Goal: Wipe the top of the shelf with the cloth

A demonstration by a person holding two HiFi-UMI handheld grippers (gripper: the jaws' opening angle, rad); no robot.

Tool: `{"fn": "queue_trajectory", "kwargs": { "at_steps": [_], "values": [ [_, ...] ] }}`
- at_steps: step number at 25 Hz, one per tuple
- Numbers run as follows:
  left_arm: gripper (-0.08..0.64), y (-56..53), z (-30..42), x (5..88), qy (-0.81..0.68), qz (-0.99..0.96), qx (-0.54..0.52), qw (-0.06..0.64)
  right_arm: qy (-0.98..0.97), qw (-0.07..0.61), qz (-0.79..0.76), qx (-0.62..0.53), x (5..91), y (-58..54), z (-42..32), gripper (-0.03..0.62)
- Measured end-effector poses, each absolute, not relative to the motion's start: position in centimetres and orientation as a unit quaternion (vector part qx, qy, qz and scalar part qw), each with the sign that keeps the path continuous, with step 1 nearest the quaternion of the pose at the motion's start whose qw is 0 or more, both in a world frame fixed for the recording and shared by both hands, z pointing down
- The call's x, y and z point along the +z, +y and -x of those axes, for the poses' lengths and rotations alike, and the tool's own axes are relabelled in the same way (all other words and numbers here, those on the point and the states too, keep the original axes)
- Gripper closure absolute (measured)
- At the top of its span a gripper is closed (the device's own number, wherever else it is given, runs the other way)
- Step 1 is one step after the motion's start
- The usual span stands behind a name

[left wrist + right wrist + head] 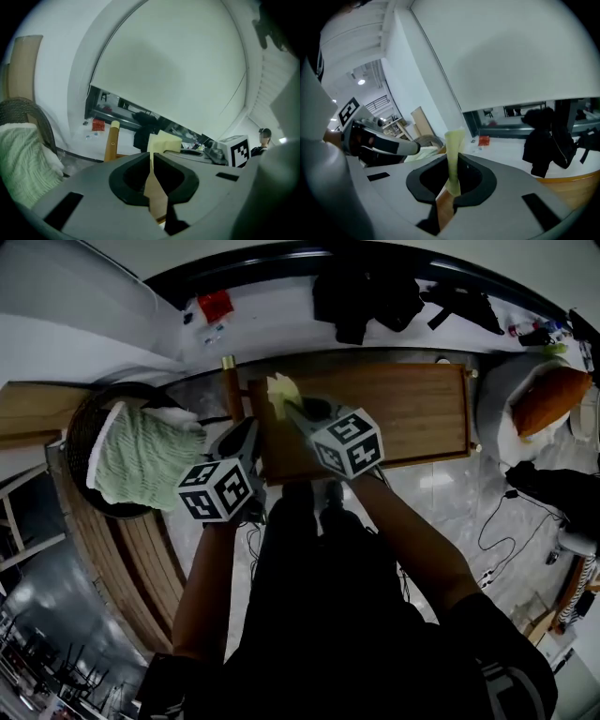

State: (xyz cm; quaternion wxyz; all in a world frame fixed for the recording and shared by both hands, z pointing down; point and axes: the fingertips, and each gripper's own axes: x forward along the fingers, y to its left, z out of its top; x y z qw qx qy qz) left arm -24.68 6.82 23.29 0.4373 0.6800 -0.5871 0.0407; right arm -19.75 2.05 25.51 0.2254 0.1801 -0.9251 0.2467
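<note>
A pale yellow cloth (281, 390) sticks up over the left end of the wooden shelf top (394, 413). My right gripper (295, 407) is shut on it, and in the right gripper view the cloth (453, 154) stands pinched between the jaws of the right gripper (452, 171). My left gripper (249, 430) hovers just left of the shelf's left edge, close beside the right one. Its jaws are together in the left gripper view, where the left gripper (152, 161) shows only a thin slit. The cloth (165, 142) shows just beyond them.
A dark woven basket (84, 427) with a green knitted towel (141, 457) stands to the left of the shelf. A wooden post (230, 385) rises at the shelf's left corner. Dark clothing (361, 296) lies on the white surface behind, and cables (497, 521) trail over the floor at right.
</note>
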Motion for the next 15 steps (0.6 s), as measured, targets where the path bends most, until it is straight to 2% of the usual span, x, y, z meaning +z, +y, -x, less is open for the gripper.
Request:
{"fn": "queue_trajectory", "kwargs": {
  "at_steps": [4, 6, 7, 9, 10, 11, 15],
  "values": [
    [0.53, 4.4, 25.2, 24.2, -0.568, -0.682, 0.038, 0.459, -0.906, 0.261, -0.17, 0.288, 30.3, 0.6, 22.2, 0.551],
    [0.404, 3.6, 24.9, 24.6, -0.544, -0.689, 0.018, 0.479, -0.897, 0.275, -0.167, 0.303, 32.6, 0.3, 23.1, 0.551],
    [0.402, 3.3, 24.8, 24.9, -0.533, -0.691, 0.006, 0.489, -0.893, 0.282, -0.166, 0.309, 33.7, 0.2, 23.4, 0.551],
    [0.43, 2.9, 25.2, 25.5, -0.531, -0.689, 0.006, 0.493, -0.886, 0.295, -0.161, 0.318, 35.7, 0.3, 24.1, 0.551],
    [0.508, 2.8, 25.7, 26.0, -0.54, -0.687, 0.02, 0.487, -0.884, 0.301, -0.157, 0.322, 36.5, 0.4, 24.5, 0.551],
    [0.544, 2.8, 26.1, 26.4, -0.548, -0.685, 0.038, 0.479, -0.882, 0.305, -0.153, 0.325, 37.3, 0.5, 24.8, 0.551],
    [0.549, 3.0, 27.0, 28.2, -0.557, -0.672, 0.071, 0.484, -0.872, 0.314, -0.15, 0.345, 39.4, 0.8, 26.0, 0.551]
  ]
}}
